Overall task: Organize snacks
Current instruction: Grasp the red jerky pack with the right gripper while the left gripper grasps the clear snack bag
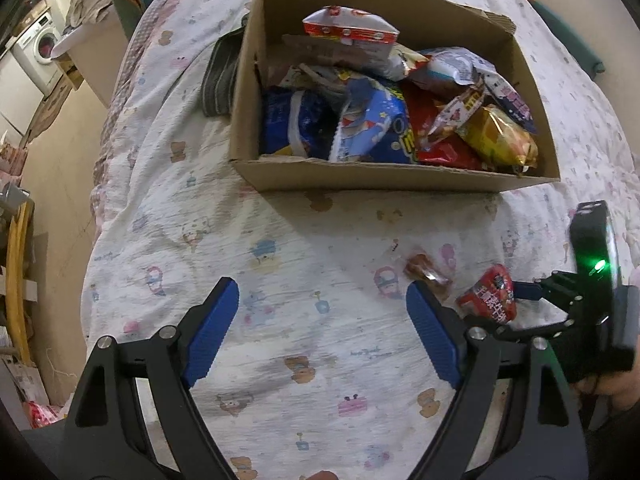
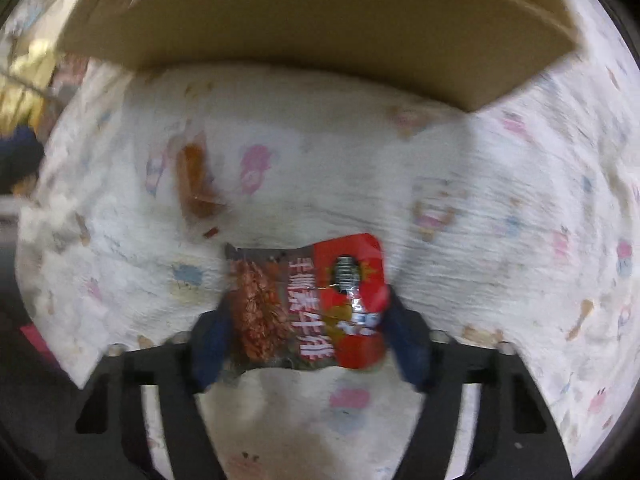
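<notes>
A cardboard box (image 1: 360,176) holding several snack bags stands on a cartoon-print bedspread (image 1: 280,240). In front of it lie a small brown wrapped snack (image 1: 426,274) and a red snack packet (image 1: 490,294). In the right wrist view the red snack packet (image 2: 308,300) sits between the blue pads (image 2: 212,340) of my right gripper (image 2: 306,308), which touch both its ends. The brown snack (image 2: 198,184) lies beyond it on the left, with the box wall (image 2: 320,32) behind. My left gripper (image 1: 322,284) hangs open over the bedspread with nothing between its fingers, just left of the brown snack.
A grey striped cloth (image 1: 220,80) lies against the box's left side. The bed's edge drops to the floor on the left, where a washing machine (image 1: 42,46) and clutter stand. A hand (image 1: 616,392) holds the right gripper at the far right.
</notes>
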Motion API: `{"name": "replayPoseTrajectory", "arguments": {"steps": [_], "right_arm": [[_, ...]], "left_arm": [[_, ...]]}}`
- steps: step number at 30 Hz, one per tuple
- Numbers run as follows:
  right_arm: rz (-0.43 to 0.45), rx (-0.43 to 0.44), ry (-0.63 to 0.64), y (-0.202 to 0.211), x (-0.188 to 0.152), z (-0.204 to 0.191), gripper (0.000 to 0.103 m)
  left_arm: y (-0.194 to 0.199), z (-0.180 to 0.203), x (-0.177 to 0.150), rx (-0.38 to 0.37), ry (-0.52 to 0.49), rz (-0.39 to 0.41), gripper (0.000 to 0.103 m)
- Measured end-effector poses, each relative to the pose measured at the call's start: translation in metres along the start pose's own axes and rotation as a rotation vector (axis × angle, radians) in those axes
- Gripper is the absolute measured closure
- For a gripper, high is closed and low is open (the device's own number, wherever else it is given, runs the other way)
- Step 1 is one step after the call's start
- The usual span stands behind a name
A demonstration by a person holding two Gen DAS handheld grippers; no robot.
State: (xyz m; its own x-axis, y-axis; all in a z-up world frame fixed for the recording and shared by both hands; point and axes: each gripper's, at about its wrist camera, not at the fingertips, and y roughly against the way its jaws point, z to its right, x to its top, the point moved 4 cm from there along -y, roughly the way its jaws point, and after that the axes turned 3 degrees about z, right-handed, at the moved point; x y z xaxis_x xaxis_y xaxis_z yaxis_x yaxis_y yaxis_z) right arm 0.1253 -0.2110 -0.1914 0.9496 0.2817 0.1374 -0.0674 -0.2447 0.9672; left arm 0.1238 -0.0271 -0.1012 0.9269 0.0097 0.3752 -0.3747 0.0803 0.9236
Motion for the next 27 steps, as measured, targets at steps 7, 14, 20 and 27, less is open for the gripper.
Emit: {"name": "replayPoseTrajectory", "arguments": {"steps": [7,14,20,27], "right_arm": [[0.088,0.082,-0.026,0.032,-0.016,0.011,0.065],[0.225,0.114,-0.105,0.078,-0.014,0.044,0.083],[0.248,0.144,-0.139,0.087,-0.01,0.05,0.094],[0.188,0.241,-0.167,0.06,-0.013,0.038,0.095]], "left_arm": [[-0.006,0.01,0.003,-0.025,0.054,-0.026,0.019],[-0.03,0.031,0.002,-0.021,0.218,-0.074,0.02],[-0.063,0.059,-0.004,-0.035,0.355,-0.133,0.034],[-0.085,0.071,-0.011,0.047,0.297,-0.174,0.066]]}}
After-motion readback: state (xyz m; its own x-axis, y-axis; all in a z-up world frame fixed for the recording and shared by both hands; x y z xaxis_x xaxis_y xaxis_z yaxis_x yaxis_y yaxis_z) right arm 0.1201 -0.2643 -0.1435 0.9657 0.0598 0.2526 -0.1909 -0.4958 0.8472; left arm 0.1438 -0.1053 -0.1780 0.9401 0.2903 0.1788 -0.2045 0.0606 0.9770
